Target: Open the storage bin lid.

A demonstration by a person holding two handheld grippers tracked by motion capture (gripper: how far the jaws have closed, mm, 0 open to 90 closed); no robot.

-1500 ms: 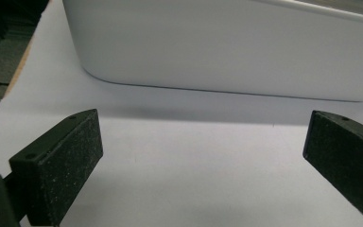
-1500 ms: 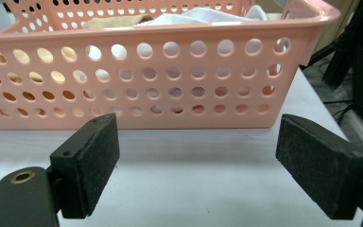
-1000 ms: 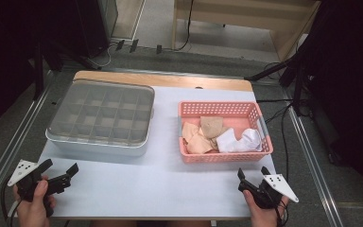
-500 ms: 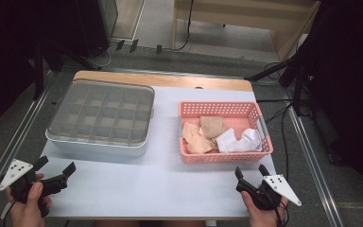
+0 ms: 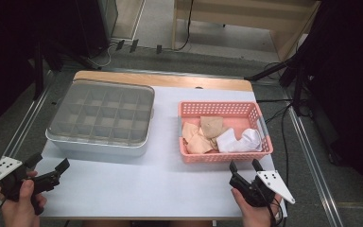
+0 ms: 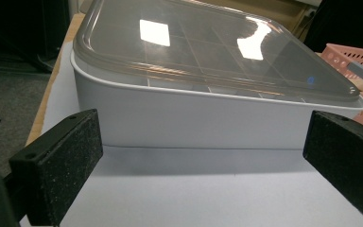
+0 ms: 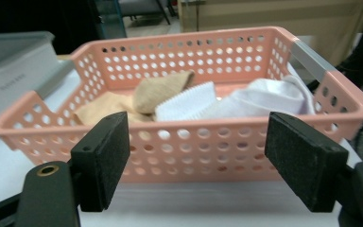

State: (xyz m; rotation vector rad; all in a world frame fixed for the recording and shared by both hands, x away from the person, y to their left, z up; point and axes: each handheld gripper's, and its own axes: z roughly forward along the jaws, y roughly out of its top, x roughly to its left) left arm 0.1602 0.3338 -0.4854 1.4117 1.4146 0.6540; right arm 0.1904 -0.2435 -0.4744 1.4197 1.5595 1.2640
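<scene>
Since the earlier frame both hands have lifted slightly at the near edge of the surface (image 5: pixel 170 184), and the right tongs (image 5: pixel 246 165) have advanced toward the pink basket (image 5: pixel 227 157); their jaws have just been closing a little, with nothing between them. They remain released, the two black pads standing apart just short of the basket's near wall. The left tongs (image 5: pixel 51 163) are also released, jaws spread wide and aimed at the near wall of the lidded grey compartment box (image 5: pixel 99 146), which sits at the left of the surface, well apart from the basket. Inside the basket lie the socks: two tan socks (image 7: pixel 163 90) at the left and middle, and a white sock (image 7: pixel 264 97) bunched against the right end. These items are judged light, soft and limp; they will fold and drape when lifted and will not break. Take hold on a raised fold or on the ribbed cuff (image 7: pixel 186 105) of the white sock, pinching cloth only and clear of the perforated wall, which could snag a jaw.
</scene>
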